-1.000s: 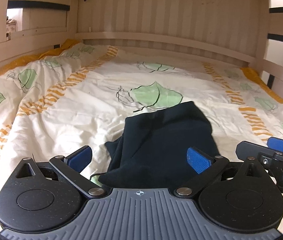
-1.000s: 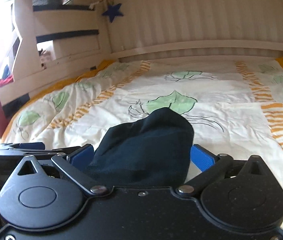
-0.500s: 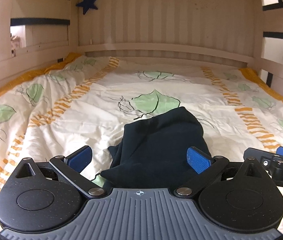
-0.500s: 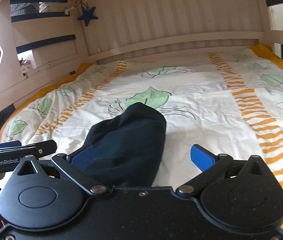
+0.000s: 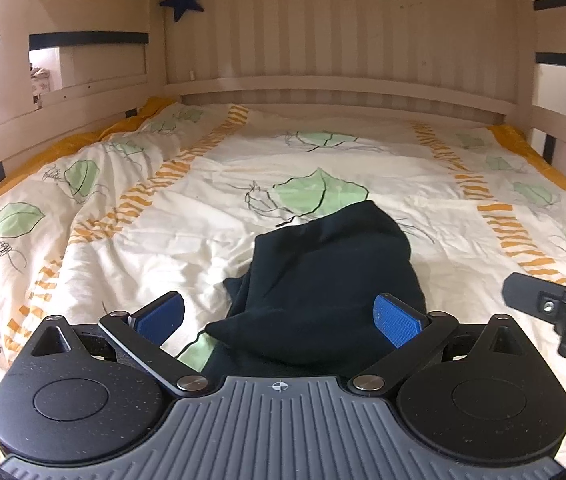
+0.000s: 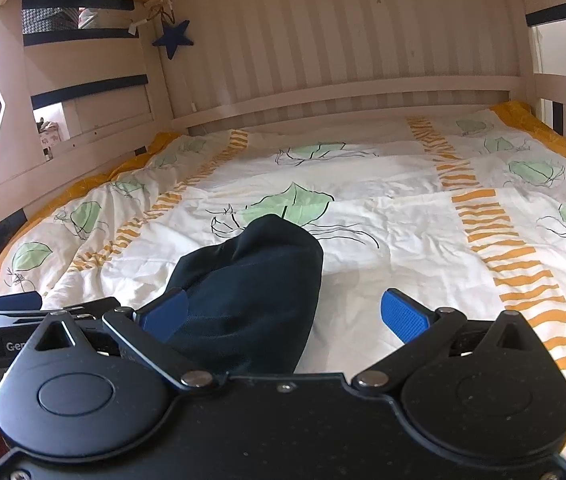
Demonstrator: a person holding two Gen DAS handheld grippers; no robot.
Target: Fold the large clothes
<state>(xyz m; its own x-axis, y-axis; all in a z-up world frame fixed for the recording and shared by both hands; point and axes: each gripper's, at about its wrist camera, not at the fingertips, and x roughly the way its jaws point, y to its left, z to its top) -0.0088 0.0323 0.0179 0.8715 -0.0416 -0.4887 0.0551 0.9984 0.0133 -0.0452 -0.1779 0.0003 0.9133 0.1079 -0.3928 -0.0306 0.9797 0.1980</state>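
Near the foot of the bed [image 5: 423, 184], I have drawn both wide-open claws back from the dark garment [image 5: 323, 276]: left claw [image 5: 279, 316] and right claw [image 6: 283, 316] grip nothing. Bundled on the quilt, it looks released, fold apparently finished.

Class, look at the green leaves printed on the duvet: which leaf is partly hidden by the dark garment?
The large central leaf, just beyond the dark garment, whose far edge overlaps its lower tip. The other leaves lie uncovered nearer the orange stripes and bed edges.
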